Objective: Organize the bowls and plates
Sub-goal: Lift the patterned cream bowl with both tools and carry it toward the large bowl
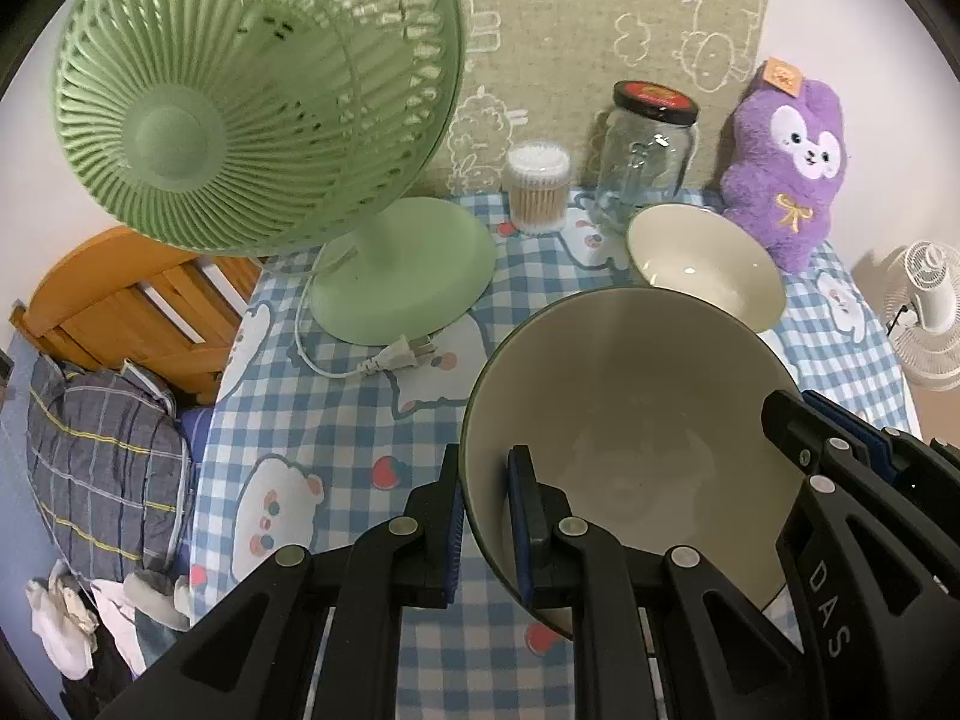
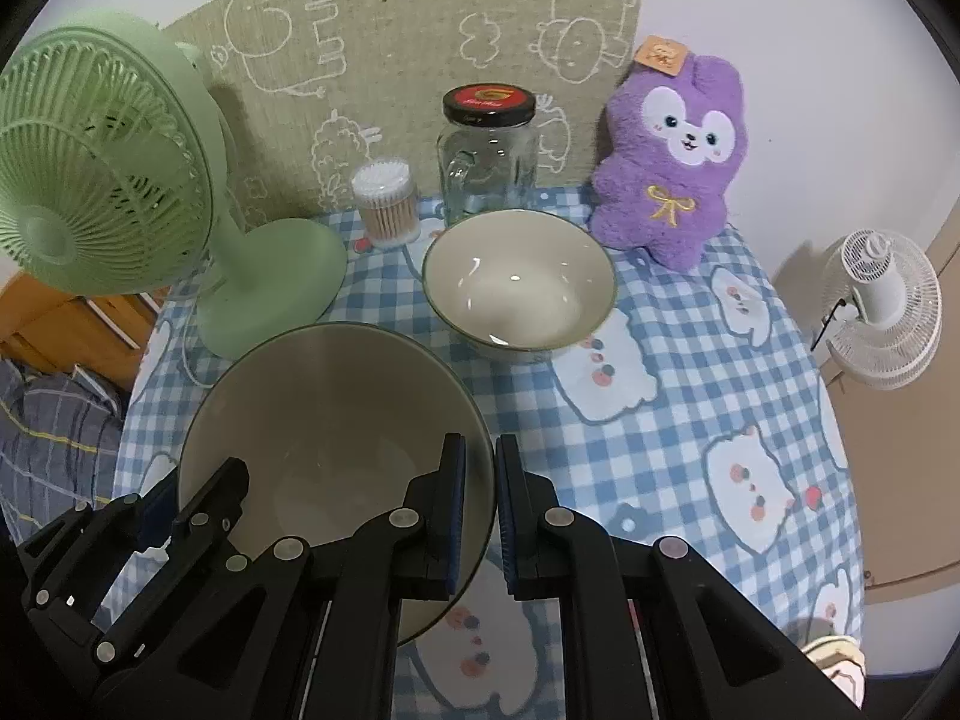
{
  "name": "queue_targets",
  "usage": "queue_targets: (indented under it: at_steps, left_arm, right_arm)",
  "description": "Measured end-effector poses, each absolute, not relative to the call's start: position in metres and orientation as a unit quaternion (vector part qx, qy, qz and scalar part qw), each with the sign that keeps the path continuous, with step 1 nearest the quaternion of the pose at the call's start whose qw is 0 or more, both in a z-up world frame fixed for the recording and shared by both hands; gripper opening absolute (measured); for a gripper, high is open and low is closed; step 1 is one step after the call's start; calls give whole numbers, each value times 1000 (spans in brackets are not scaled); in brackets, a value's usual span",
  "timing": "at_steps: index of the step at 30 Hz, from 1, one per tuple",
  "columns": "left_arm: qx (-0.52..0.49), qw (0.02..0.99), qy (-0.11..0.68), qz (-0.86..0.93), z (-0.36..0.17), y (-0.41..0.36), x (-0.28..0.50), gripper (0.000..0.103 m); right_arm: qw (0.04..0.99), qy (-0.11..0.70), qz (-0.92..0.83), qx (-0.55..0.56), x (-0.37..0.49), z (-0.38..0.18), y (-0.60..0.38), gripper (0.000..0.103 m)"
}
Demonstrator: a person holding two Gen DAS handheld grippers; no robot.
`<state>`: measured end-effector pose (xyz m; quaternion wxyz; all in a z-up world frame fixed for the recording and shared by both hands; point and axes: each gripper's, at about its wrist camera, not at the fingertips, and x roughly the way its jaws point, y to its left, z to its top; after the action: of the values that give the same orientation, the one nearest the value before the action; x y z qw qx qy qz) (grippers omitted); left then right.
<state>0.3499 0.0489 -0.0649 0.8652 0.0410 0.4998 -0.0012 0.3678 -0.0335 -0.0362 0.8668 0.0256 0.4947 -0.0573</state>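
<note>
Green plastic desk fan [image 2: 102, 180] at far left of the checked tablecloth [image 2: 690, 420], base close to the work area, its loose plug and cord [image 1: 384, 357] lying on the cloth beside the base. Near bowl [image 2: 324, 438], cream inside with a dark rim, is held at both sides: left gripper [image 1: 486, 516] pinches the left rim, one pad inside and one outside; right gripper [image 2: 480, 510] pinches the right rim the same way. Both sets of jaws are closed on the rim, gap only wall-thick. Bowl appears raised off the cloth and tipped slightly toward the cameras, though the fisheye makes its height hard to judge. Second bowl [image 2: 519, 282], same type, sits upright on the cloth further back and to the right, empty, apart from the held one. Behind it: cotton swab tub [image 2: 387, 204], glass jar [image 2: 489, 150] with black lid, purple plush rabbit [image 2: 672, 162] at right. Likely step: nest the held bowl into the second bowl. To do well: keep both grips even so the bowl stays level, carry it forward and right clear of the fan base and cord, centre it over the second bowl, lower until the walls seat, then release both sides together. Risk: uneven release tips it against the jar.
</note>
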Motion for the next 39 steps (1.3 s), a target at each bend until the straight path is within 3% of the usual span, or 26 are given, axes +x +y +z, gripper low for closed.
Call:
queue_targets:
  at_steps: [20, 39]
  left_arm:
    - [28, 883, 468, 5, -10, 12, 275, 10]
    - [22, 884, 467, 21, 2, -13, 196, 10]
  right_arm:
    - [882, 468, -52, 18, 287, 27, -70, 13]
    - [881, 472, -35, 10, 208, 34, -93, 13]
